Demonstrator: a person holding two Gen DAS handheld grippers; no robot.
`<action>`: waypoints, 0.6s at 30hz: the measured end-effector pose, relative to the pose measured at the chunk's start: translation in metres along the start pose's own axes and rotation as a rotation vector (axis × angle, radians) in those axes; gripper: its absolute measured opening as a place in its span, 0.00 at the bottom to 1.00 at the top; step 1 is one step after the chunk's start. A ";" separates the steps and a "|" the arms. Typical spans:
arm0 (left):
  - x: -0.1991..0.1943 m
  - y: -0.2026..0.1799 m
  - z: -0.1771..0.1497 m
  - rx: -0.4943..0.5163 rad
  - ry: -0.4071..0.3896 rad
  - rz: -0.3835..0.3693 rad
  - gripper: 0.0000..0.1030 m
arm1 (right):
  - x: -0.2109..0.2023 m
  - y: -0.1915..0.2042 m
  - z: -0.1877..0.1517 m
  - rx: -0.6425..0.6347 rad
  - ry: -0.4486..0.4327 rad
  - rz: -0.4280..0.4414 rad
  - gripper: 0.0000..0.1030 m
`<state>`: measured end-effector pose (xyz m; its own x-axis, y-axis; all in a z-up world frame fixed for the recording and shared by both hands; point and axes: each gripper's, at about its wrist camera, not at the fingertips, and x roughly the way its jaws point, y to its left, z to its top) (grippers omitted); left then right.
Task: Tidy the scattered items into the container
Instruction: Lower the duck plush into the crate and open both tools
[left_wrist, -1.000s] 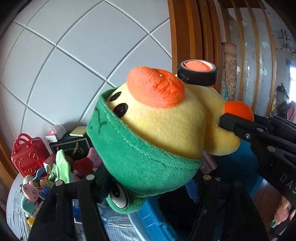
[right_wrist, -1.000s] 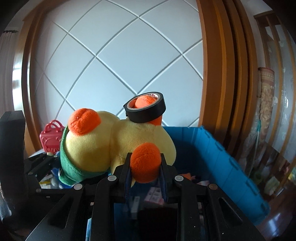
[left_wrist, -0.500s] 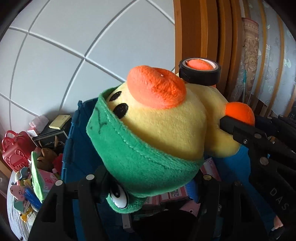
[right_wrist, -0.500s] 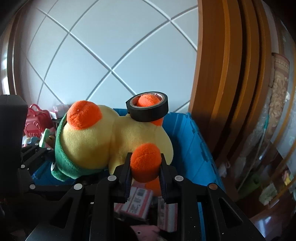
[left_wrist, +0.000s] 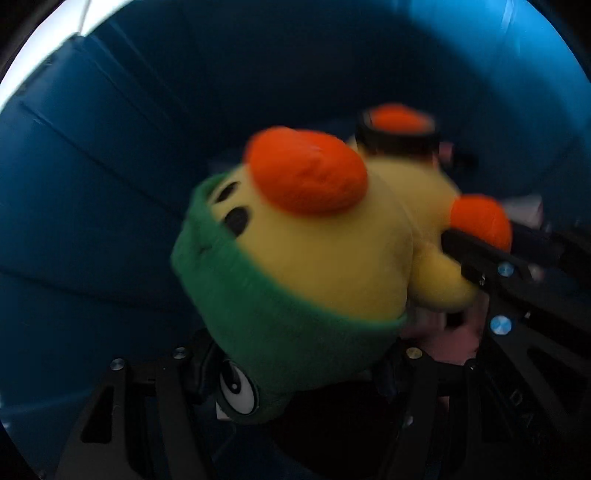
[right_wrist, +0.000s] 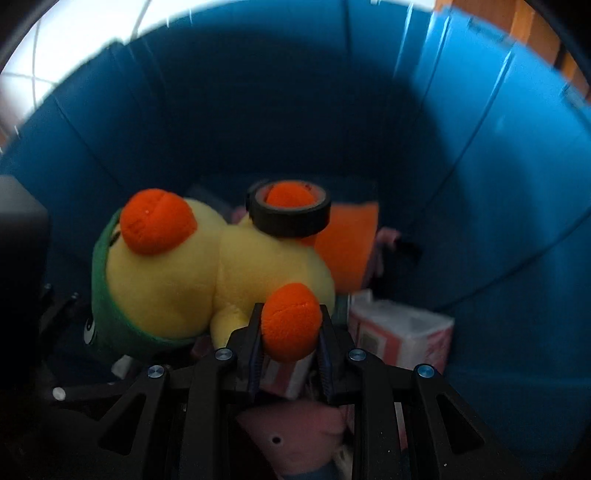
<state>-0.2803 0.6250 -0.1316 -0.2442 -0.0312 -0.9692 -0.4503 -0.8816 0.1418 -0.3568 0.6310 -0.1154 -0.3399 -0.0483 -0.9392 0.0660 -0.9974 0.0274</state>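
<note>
A yellow plush duck with an orange beak and a green hat hangs between both grippers inside the blue container. My left gripper is shut on its green-hatted head. In the right wrist view the duck lies sideways, and my right gripper is shut on one orange foot. A black tape roll sits ringed around the other orange foot; the same tape roll shows blurred in the left view. The right gripper's finger reaches in from the right there.
The container's blue walls surround both grippers closely. On its floor lie pink-and-white tissue packs, a pink plush toy and an orange item. A white panelled wall shows above the rim.
Both grippers have come down with the duck from above the rim into the container and now point steeply down. The grip on head and foot is unchanged.
</note>
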 end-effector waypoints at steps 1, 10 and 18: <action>0.005 -0.003 -0.002 -0.010 0.007 -0.002 0.63 | 0.003 -0.001 -0.002 0.003 0.008 -0.004 0.24; 0.015 -0.025 -0.014 -0.014 0.045 0.008 0.71 | 0.009 -0.012 -0.012 0.051 0.021 0.024 0.25; -0.003 -0.046 -0.030 -0.008 0.061 -0.036 0.75 | -0.003 -0.018 -0.014 0.087 0.011 0.041 0.29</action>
<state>-0.2333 0.6519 -0.1416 -0.1754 -0.0282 -0.9841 -0.4511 -0.8862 0.1058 -0.3441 0.6500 -0.1175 -0.3283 -0.0889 -0.9404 -0.0026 -0.9955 0.0950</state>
